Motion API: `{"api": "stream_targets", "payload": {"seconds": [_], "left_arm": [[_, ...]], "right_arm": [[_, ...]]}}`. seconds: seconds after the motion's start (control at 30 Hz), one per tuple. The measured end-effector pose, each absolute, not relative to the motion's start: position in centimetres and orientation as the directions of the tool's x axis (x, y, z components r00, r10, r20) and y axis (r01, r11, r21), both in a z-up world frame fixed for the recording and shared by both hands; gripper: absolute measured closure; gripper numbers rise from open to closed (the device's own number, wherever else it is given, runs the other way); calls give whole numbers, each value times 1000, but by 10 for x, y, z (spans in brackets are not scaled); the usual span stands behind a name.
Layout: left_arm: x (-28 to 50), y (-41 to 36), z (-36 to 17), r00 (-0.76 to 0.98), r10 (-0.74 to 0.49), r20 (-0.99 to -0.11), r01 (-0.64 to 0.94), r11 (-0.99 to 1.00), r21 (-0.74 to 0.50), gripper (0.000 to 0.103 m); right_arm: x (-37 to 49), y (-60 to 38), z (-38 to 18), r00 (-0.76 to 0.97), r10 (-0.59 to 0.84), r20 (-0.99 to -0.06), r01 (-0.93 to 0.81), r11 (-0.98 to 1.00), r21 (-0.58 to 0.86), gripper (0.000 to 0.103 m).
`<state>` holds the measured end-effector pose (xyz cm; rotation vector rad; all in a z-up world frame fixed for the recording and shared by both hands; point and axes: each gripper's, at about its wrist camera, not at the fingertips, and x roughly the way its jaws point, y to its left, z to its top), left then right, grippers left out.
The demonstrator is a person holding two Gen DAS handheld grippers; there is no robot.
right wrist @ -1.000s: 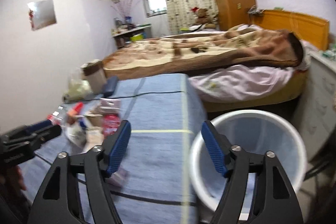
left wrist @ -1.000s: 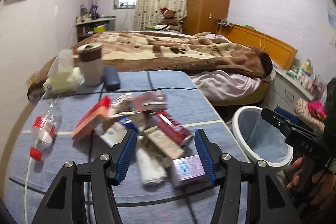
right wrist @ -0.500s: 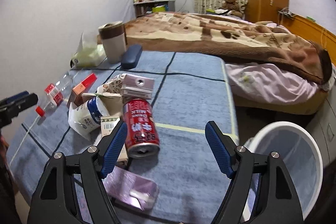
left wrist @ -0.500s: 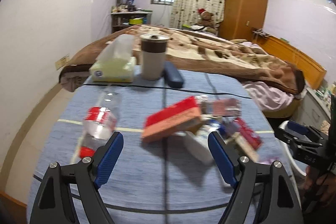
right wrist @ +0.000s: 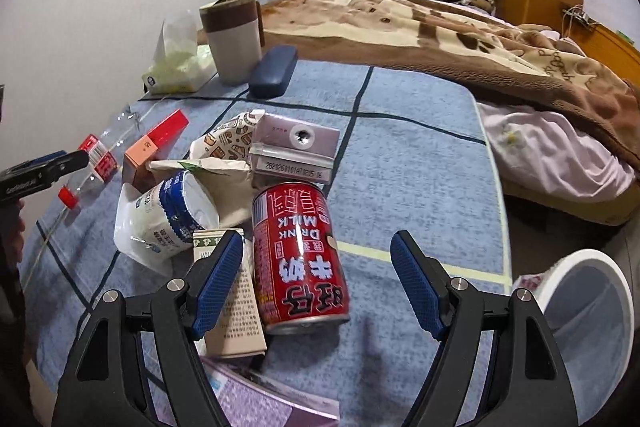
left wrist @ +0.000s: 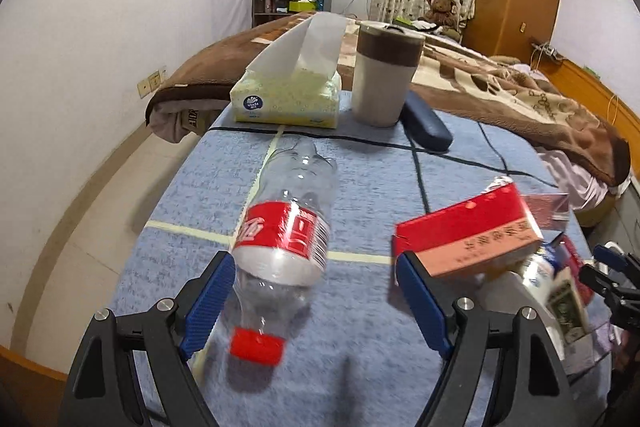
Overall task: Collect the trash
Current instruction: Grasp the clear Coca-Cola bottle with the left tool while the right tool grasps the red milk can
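Both grippers have swung left and dropped closer to the blue-cloth counter (left wrist: 372,179) since a second ago, left one now lined up on the bottle instead of the box pile. Left gripper (left wrist: 314,301) jaws wide, holding nothing, straddling the neck end of a clear plastic bottle with red label and red cap (left wrist: 286,227) lying on its side, cap toward the camera. Just right of it a red-and-orange cardboard box (left wrist: 466,233) rests tilted on the trash pile. Right gripper (right wrist: 316,281) jaws wide, nothing held, with a red milk-drink can (right wrist: 298,255) lying on its side between them. Left of the can a beige printed carton (right wrist: 232,297) and a white-and-blue crumpled pouch (right wrist: 164,219); behind, a paper bag with brown print (right wrist: 228,147) and a pink box with barcode strip (right wrist: 298,143). White round trash bin (right wrist: 588,303) stands beside the counter at lower right. Farther back: dark blue glasses case (right wrist: 274,71), grey cup with brown band and lid (left wrist: 384,77), yellow-green tissue pack (left wrist: 290,97), then the bed with brown blanket (right wrist: 460,27).
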<state>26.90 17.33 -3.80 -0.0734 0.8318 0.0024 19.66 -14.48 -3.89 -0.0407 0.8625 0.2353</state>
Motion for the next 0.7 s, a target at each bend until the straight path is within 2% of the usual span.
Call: {"api": "stream_targets", "payload": {"seconds": [0.37, 0.43, 0.7], "left_arm": [[306, 191, -59, 629, -18, -778, -36, 998, -52, 21], [312, 191, -64, 608, -33, -793, -19, 998, -56, 21], [321, 185, -75, 575, -54, -816, 7, 998, -61, 30]], "right_arm": [[211, -139, -43, 590, 183, -786, -232, 971, 52, 26], [213, -139, -44, 579, 195, -792, -240, 969, 63, 30], [223, -139, -46, 549, 215, -808, -246, 965, 90, 36]]}}
